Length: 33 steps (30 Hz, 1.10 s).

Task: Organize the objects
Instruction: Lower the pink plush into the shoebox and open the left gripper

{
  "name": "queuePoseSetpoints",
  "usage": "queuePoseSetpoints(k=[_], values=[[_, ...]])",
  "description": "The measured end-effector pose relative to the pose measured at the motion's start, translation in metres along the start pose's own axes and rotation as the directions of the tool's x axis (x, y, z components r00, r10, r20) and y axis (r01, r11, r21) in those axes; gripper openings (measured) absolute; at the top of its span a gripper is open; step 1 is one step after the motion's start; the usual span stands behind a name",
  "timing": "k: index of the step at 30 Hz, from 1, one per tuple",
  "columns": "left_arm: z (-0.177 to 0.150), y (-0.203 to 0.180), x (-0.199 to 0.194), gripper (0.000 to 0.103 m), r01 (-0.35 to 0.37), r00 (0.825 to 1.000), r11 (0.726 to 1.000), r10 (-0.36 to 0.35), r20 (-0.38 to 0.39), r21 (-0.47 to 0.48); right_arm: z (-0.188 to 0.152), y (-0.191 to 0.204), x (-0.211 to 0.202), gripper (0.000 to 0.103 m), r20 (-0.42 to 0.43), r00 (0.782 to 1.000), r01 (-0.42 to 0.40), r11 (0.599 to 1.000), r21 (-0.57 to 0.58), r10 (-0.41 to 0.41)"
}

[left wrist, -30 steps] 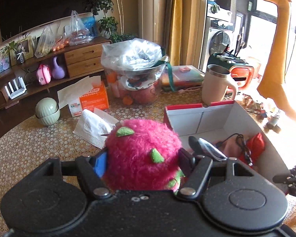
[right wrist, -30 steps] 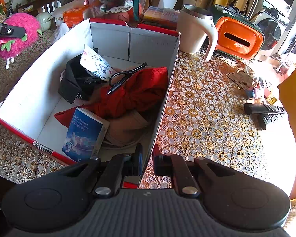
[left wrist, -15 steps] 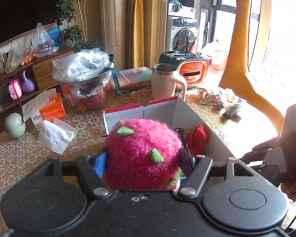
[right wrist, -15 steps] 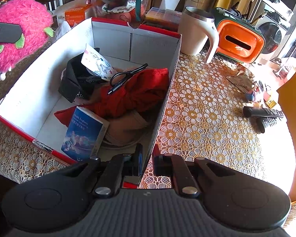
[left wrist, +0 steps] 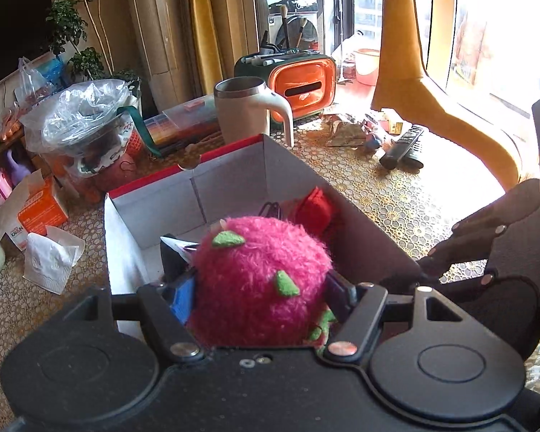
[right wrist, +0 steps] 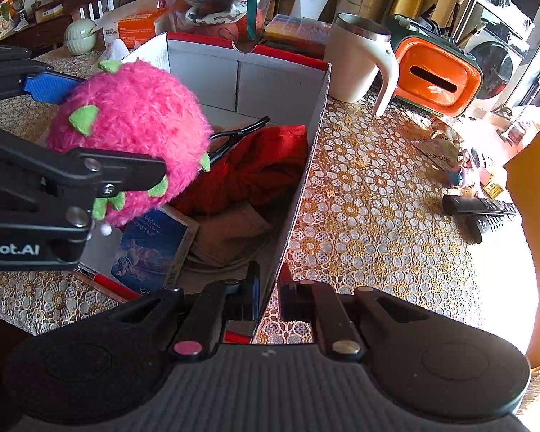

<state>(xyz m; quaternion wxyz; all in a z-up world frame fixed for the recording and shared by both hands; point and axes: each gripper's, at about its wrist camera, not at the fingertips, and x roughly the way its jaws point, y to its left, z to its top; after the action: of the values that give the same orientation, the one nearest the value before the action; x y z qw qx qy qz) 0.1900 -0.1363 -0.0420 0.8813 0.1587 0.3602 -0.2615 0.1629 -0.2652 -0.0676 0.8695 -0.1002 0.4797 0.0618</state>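
Left gripper clamped, right gripper pinched.

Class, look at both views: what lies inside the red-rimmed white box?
Inside the box: a red cloth, a black cable, a blue book and tan fabric. The pink plush toy covers the rest.

Window glare right; fisheye-bent edges; left perhaps dimmer.

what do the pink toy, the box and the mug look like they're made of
Pink toy: fuzzy plush, shaggy fibres, felt-like green leaves. Box: thin cardboard, probably; matte grey inside, creased panels, red rim. Mug: looks like cream plastic outside, with a shiny steel-like rim.
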Motion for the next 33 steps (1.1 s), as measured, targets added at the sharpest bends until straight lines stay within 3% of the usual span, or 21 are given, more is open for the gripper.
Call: queuePoseSetpoints(k=[13,19,33], values=[[-0.006,0.005,0.019,0.075,0.021,0.998,1.0,-0.021,-0.065,-0.002,0.0,0.0,0.0,0.01,-0.001,1.0,0.001,1.0,0.001,-0.001],[-0.009,0.009,0.012,0.091,0.031,0.999,0.999,-0.033,-0.036,-0.04,0.0,0.001,0.0,0.01,0.001,1.0,0.002,1.0,0.001,-0.002],[-0.015,0.023,-0.032,0.097,0.026,0.999,0.995,-0.022,0.044,-0.093,0.0,-0.002,-0.037,0.01,0.068,0.998,0.013,1.0,0.002,-0.013]])
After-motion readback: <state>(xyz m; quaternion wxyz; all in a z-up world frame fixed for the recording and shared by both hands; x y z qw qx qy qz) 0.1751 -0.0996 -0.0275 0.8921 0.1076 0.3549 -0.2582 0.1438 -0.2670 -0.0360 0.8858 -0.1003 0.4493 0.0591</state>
